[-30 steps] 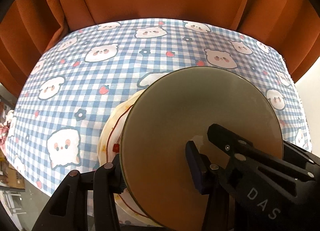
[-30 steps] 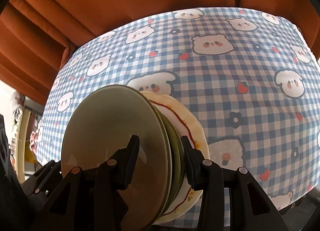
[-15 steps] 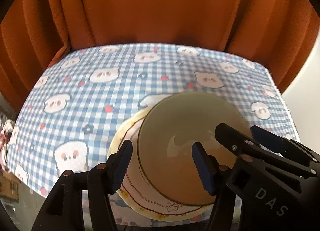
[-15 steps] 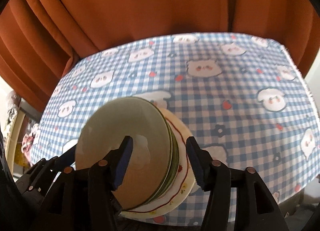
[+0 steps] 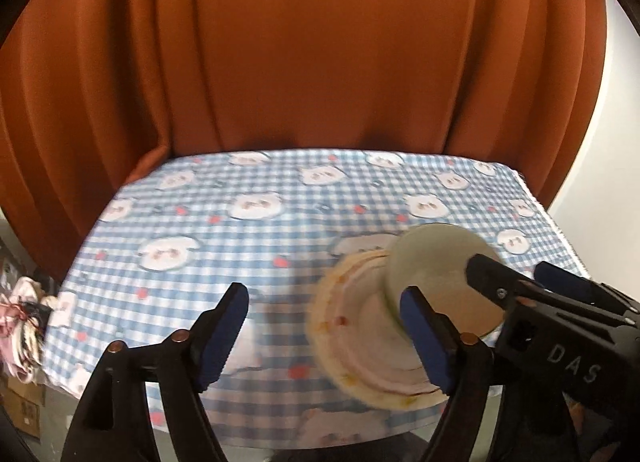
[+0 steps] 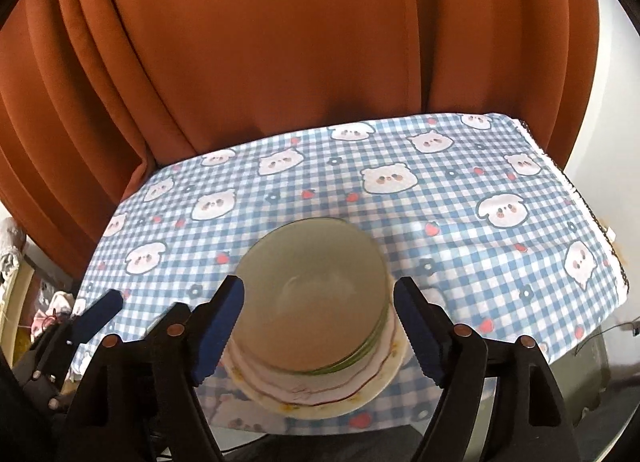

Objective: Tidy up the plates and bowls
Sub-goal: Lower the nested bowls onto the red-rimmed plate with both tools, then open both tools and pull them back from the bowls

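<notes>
A stack stands near the table's front edge: a cream plate with a red rim line (image 6: 352, 394) at the bottom, greenish dishes in between, and a pale green bowl (image 6: 316, 294) on top. My right gripper (image 6: 318, 326) is open, its fingers on either side of the stack and apart from it. In the left wrist view the plate (image 5: 352, 342) and bowl (image 5: 436, 274) sit to the right. My left gripper (image 5: 328, 334) is open and empty, pulled back to the left of the stack. The right gripper's body (image 5: 560, 326) covers part of the bowl.
The table carries a blue checked cloth with bear prints (image 6: 440, 197). An orange curtain (image 6: 280, 41) hangs close behind it. The cloth's right edge (image 6: 580, 197) drops off by a white wall. Clutter lies on the floor at the left (image 5: 20, 318).
Both grippers have pulled back and up from the stack. My left gripper has let go of the bowl's rim and moved left. The stack now rests on the table, with both grippers open.
</notes>
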Demonstrator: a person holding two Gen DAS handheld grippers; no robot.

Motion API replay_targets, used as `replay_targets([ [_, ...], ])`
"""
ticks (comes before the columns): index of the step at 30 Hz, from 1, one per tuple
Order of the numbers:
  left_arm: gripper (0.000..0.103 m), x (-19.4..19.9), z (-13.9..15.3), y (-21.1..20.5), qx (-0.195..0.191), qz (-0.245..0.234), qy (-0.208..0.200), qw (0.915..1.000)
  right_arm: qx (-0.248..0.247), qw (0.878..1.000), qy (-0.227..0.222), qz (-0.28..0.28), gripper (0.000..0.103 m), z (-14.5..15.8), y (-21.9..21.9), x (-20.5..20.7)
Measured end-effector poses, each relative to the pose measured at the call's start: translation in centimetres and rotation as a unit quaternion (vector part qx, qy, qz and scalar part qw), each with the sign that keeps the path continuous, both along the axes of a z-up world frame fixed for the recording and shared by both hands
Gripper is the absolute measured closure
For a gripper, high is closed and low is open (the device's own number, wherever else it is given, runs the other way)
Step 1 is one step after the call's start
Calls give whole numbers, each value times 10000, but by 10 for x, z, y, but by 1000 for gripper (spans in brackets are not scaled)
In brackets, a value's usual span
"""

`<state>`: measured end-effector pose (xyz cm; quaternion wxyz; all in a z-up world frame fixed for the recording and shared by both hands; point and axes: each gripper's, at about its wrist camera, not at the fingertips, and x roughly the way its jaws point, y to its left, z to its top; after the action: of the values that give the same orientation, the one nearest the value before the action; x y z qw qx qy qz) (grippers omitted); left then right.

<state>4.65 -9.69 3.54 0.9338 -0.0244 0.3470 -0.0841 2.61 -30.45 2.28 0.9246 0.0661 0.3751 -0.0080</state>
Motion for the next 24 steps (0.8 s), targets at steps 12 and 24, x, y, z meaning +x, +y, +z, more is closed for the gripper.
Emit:
replay_targets([
  [12, 8, -39, -39, 90, 490, 203, -407, 9978, -140, 9990, -432, 36, 18, -39, 85, -48],
  [24, 2, -53, -68, 141, 224, 423, -288, 9984, -211, 9984, -527, -5, 13, -76, 135, -77],
])
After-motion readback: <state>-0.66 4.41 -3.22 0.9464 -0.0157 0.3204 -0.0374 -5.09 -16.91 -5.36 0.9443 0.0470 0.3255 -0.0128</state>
